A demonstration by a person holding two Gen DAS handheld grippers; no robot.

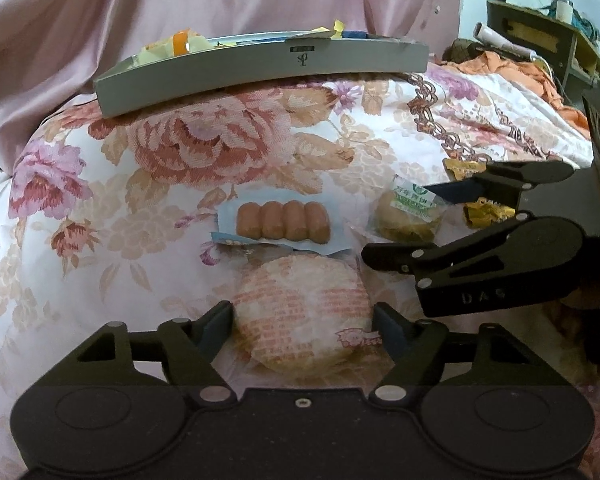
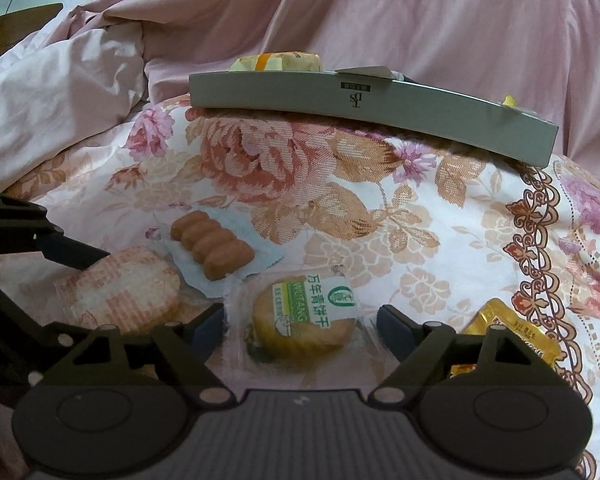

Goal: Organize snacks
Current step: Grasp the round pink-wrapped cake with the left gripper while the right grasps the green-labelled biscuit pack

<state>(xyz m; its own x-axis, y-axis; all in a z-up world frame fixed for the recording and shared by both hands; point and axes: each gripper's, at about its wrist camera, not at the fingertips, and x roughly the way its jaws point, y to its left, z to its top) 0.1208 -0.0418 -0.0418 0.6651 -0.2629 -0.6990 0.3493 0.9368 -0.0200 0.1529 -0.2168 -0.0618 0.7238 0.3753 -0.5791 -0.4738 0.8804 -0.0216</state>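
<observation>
Floral bed cover (image 1: 228, 152) carries everything. One grey box (image 1: 260, 76), upper centre, already holds a few snacks. Four remain loose mid-frame: one rice cracker (image 1: 304, 312), one four-sausage pack (image 1: 284, 220), one green-label biscuit (image 2: 304, 320), one gold packet (image 2: 512, 332). Left gripper (image 1: 304, 316) is wide open, straddling the cracker; right gripper (image 2: 300, 324) is wide open around the biscuit, gripping nothing.

The left gripper (image 1: 304, 322) is held low with its jaws spread wide to either side of the round rice cracker (image 1: 304, 312). The right gripper (image 2: 300, 326) is likewise held open, just right of that cracker, its fingers pointed leftward.
</observation>
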